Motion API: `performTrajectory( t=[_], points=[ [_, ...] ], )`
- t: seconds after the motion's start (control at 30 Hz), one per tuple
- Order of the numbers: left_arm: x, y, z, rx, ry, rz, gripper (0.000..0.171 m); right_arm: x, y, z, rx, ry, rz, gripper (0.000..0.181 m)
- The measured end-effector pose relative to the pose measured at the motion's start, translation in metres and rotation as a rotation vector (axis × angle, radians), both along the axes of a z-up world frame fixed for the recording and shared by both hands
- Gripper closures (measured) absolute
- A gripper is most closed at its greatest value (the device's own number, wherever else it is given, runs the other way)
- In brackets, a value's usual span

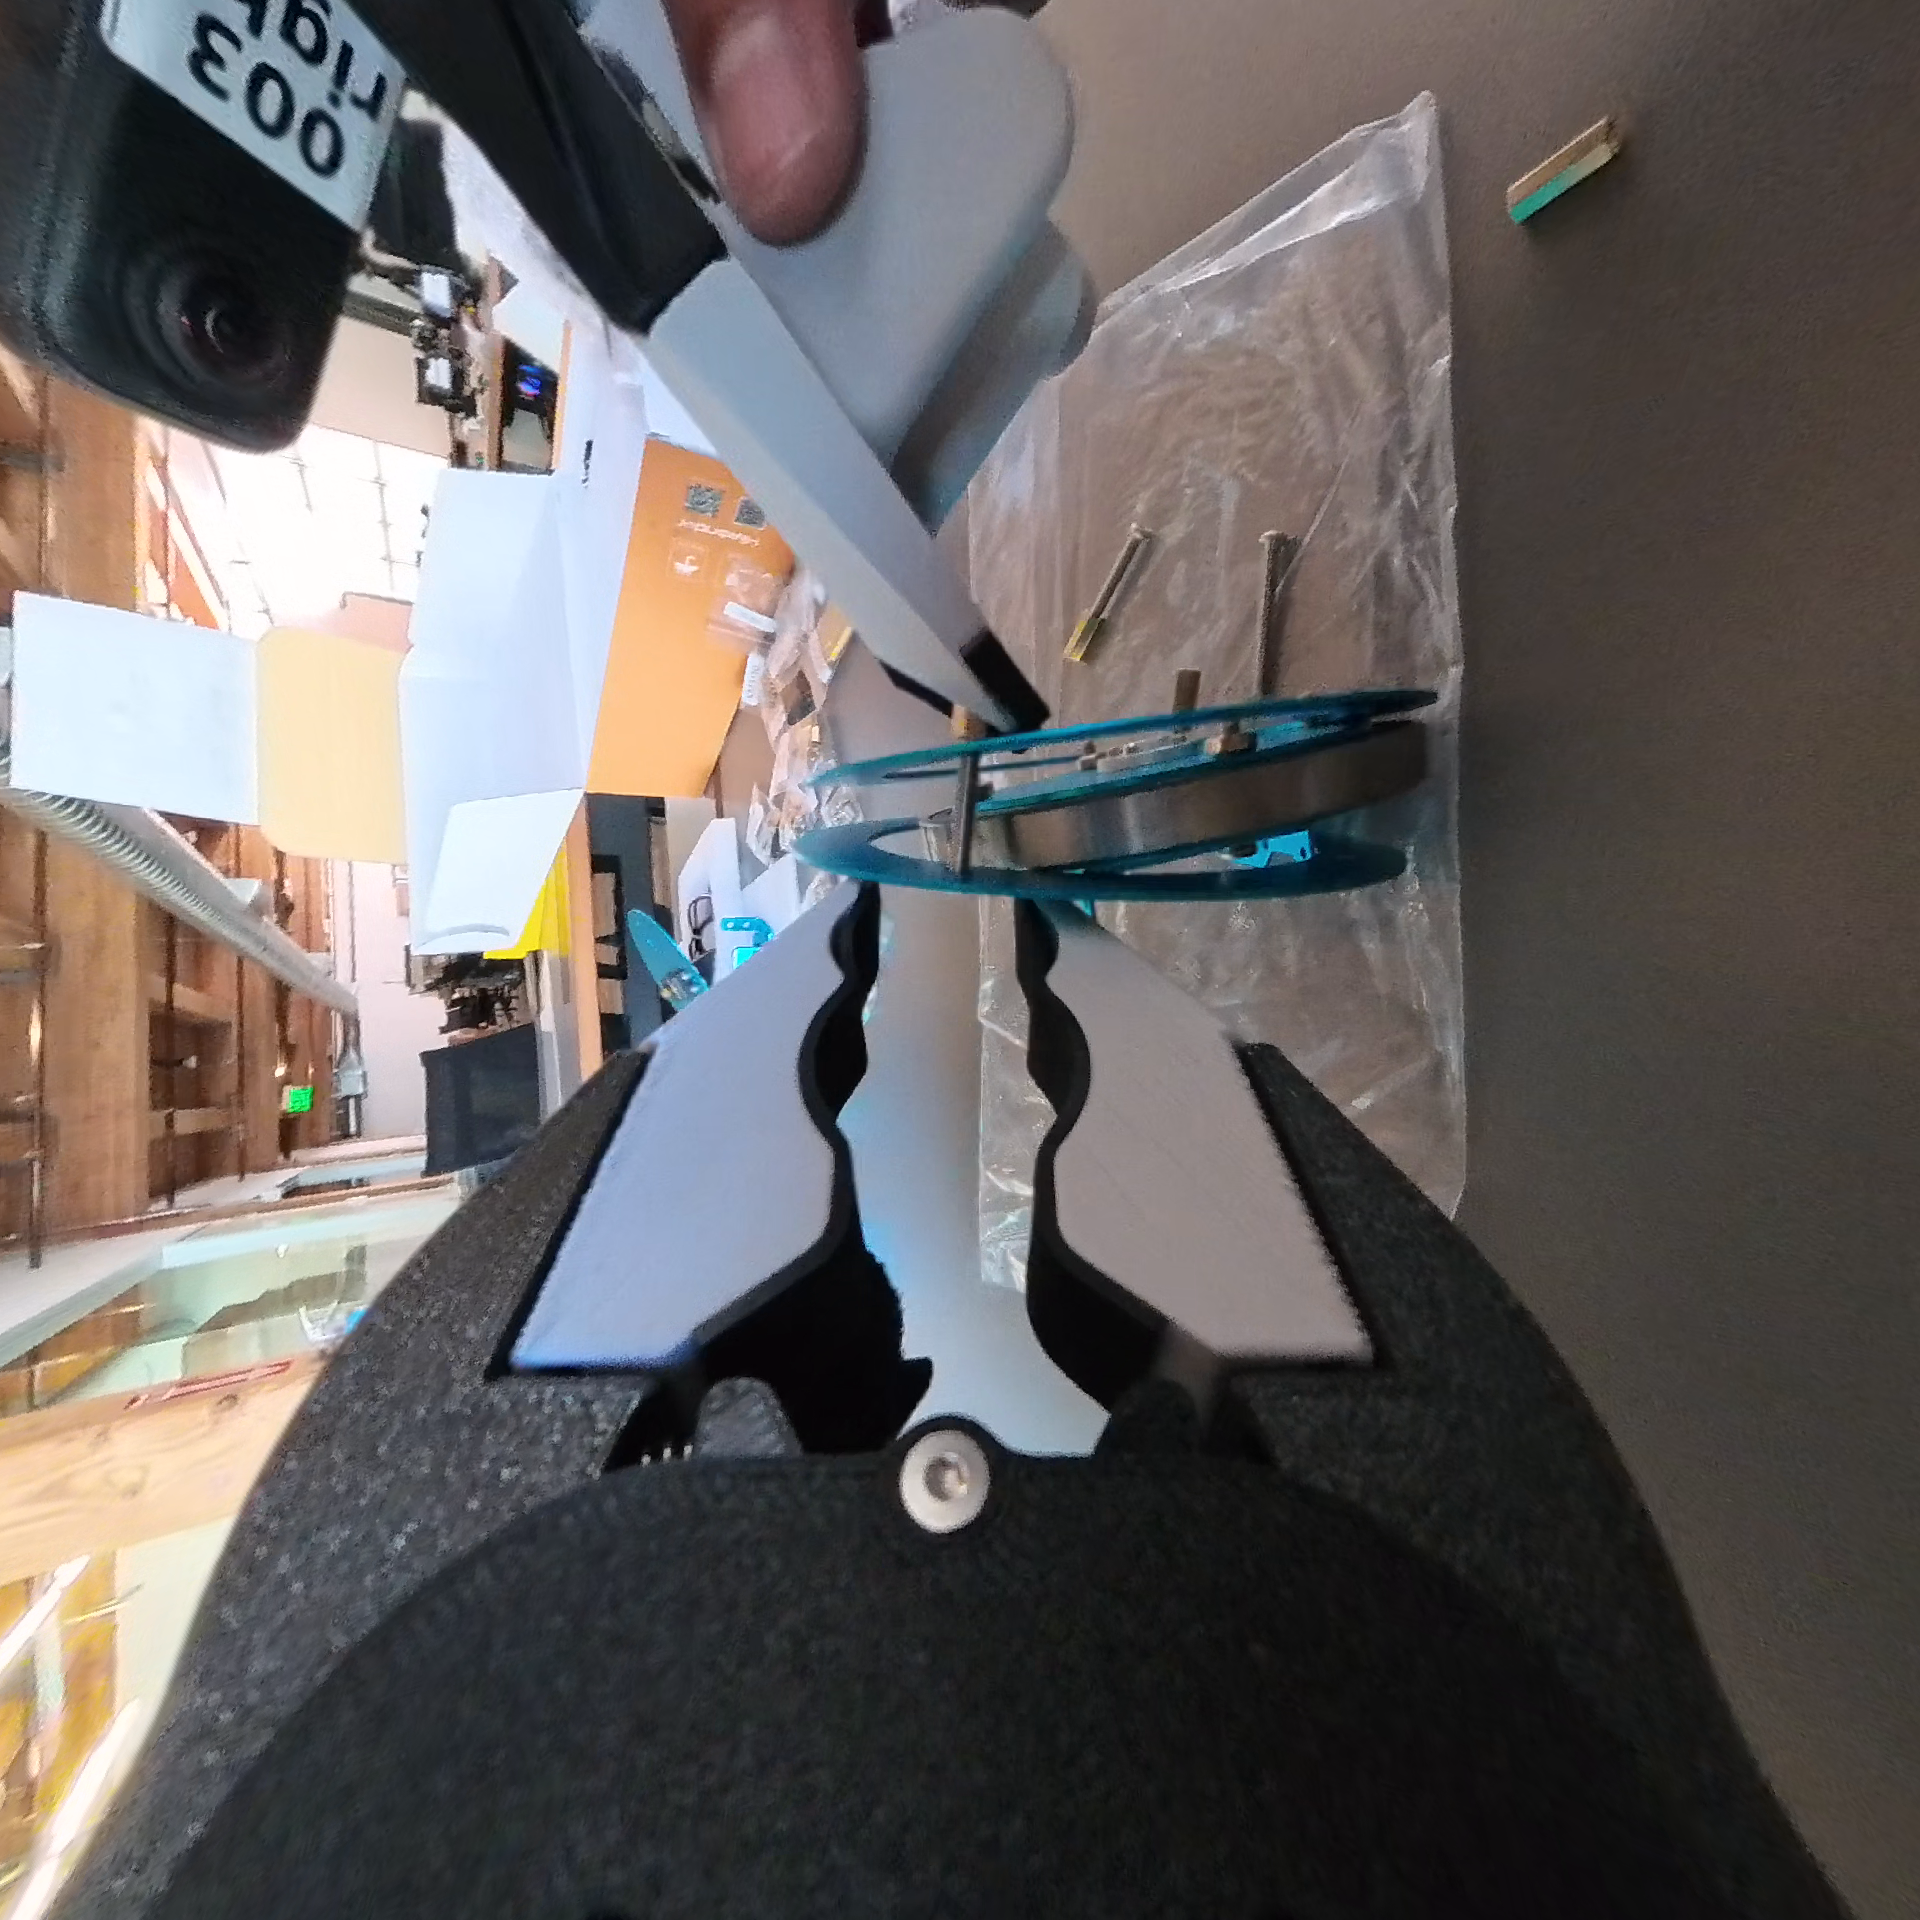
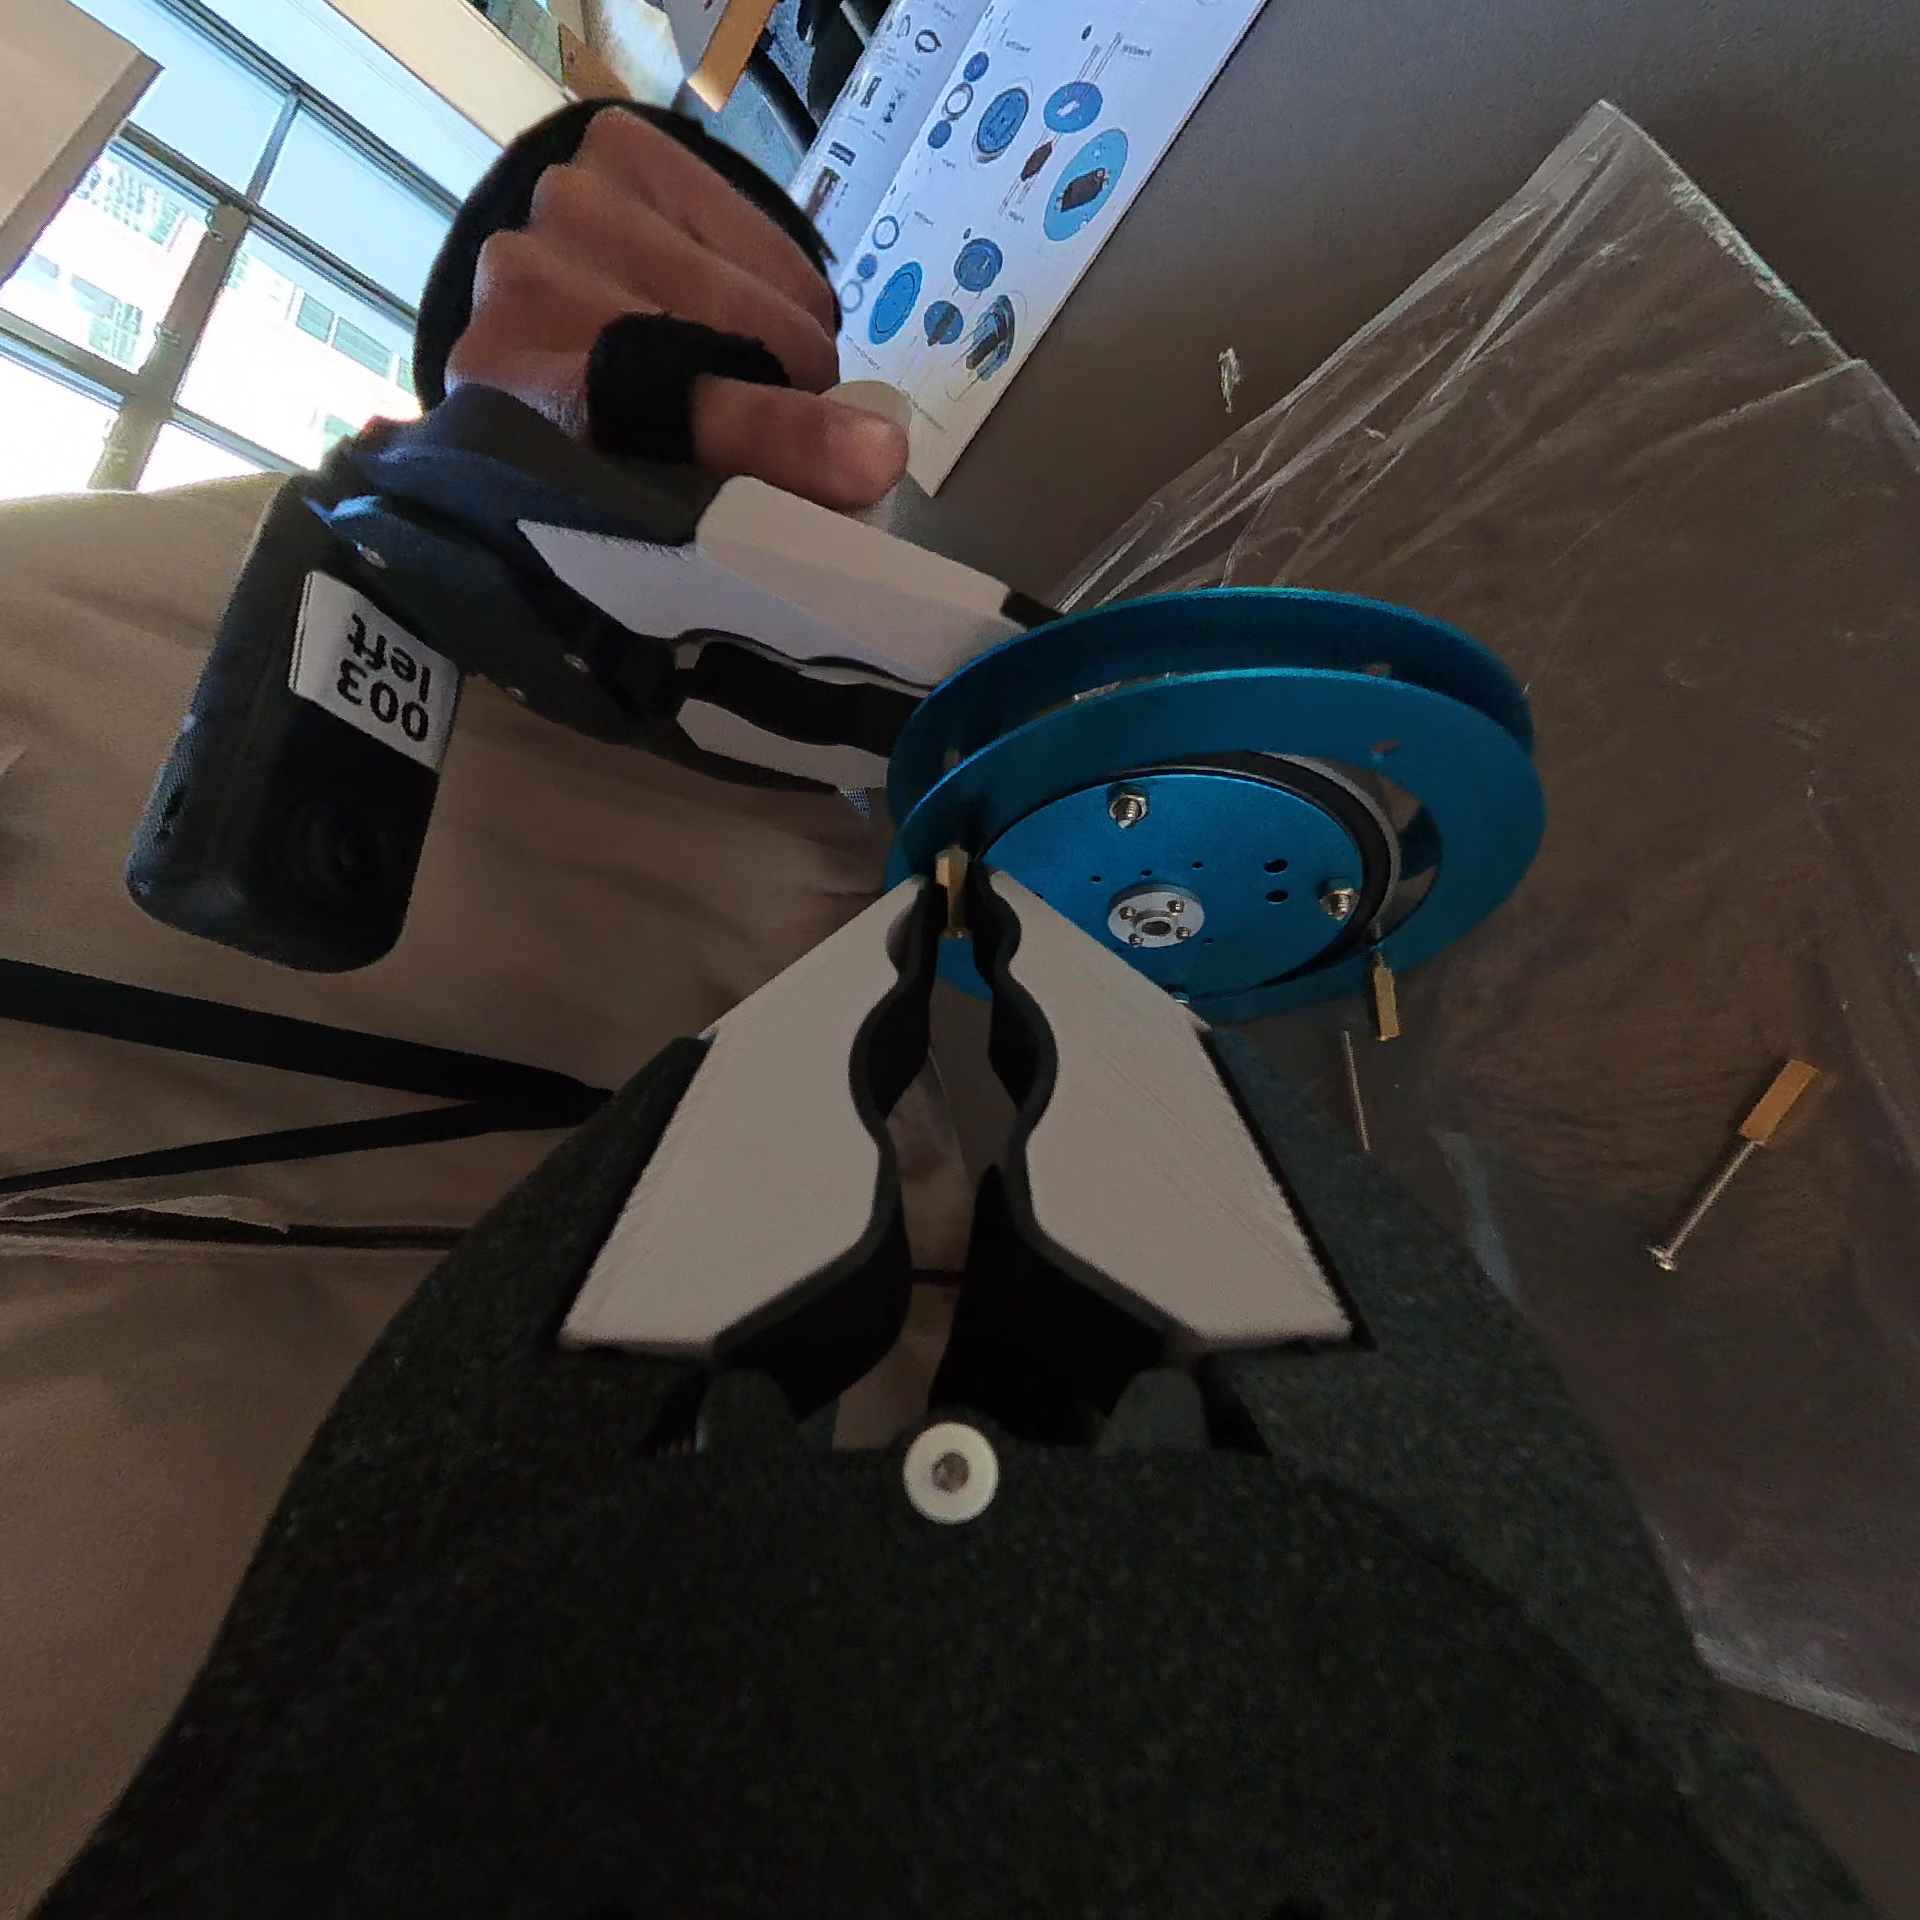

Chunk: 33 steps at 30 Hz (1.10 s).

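Note:
A blue metal assembly (image 2: 1216, 790) of two flat rings around a central disc with a silver hub is held tilted above the table. In the left wrist view it shows edge-on (image 1: 1143, 878), with a long screw (image 1: 966, 810) spanning the two rings. My right gripper (image 2: 951, 904) is shut on a brass standoff (image 2: 951, 883) at the ring's rim. It also shows in the left wrist view (image 1: 1003, 712), coming in from the upper left. My left gripper (image 1: 945, 909) is open, its tips at the nearer ring's rim. It shows in the right wrist view (image 2: 956, 665) behind the rings.
A clear plastic bag (image 1: 1247, 416) lies on the dark table (image 1: 1714, 935) under the assembly. Loose screws with brass standoffs lie on it (image 1: 1107, 603) (image 2: 1735, 1174), and one standoff (image 1: 1558, 171) lies farther off. A printed diagram sheet (image 2: 987, 208) lies behind. A person's beige clothing (image 2: 312, 1143) fills the left. Less than 4 cm separates the two grippers' tips.

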State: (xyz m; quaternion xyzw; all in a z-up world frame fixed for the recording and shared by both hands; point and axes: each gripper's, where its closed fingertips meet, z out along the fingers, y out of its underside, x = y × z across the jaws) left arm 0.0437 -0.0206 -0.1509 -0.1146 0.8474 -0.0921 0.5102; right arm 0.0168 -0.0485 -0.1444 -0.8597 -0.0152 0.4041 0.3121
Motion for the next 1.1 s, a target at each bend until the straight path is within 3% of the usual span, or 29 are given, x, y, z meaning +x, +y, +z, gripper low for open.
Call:
performTrajectory(
  t=[0.17, 0.37, 0.57, 0.67, 0.8, 0.87, 0.97, 1.03, 1.1],
  points=[
    [0.0, -0.005, -0.002, 0.05, -0.039, 0.007, 0.152, -0.001, 0.001, 0.0, -0.008, 0.036, 0.0, 0.176],
    [0.003, -0.001, 0.005, 0.224, -0.107, 0.026, 0.158, -0.004, 0.003, 0.003, -0.057, 0.132, -0.037, 0.177],
    [0.005, 0.0, 0.01, 0.326, -0.221, 0.03, 0.162, 0.0, 0.005, 0.007, -0.096, 0.392, -0.122, 0.177],
    [0.004, -0.001, 0.013, 0.382, -0.261, -0.015, 0.17, 0.0, 0.003, 0.007, -0.076, 0.37, -0.125, 0.177],
    [0.007, 0.003, 0.011, 0.375, -0.223, -0.021, 0.17, 0.002, 0.007, 0.005, -0.022, 0.228, -0.15, 0.177],
    [0.008, 0.004, 0.01, 0.375, -0.214, -0.025, 0.17, 0.004, 0.008, 0.005, 0.051, 0.073, -0.131, 0.175],
    [0.01, 0.003, 0.009, 0.358, -0.184, -0.032, 0.171, 0.015, 0.01, 0.006, 0.204, -0.292, -0.116, 0.166],
    [0.012, 0.004, 0.009, 0.355, -0.171, -0.027, 0.17, 0.027, 0.009, 0.007, 0.324, -0.649, -0.094, 0.155],
    [0.013, 0.005, 0.009, 0.349, -0.158, -0.025, 0.17, 0.03, 0.007, 0.012, 0.461, -1.0, -0.053, 0.157]
  ],
)
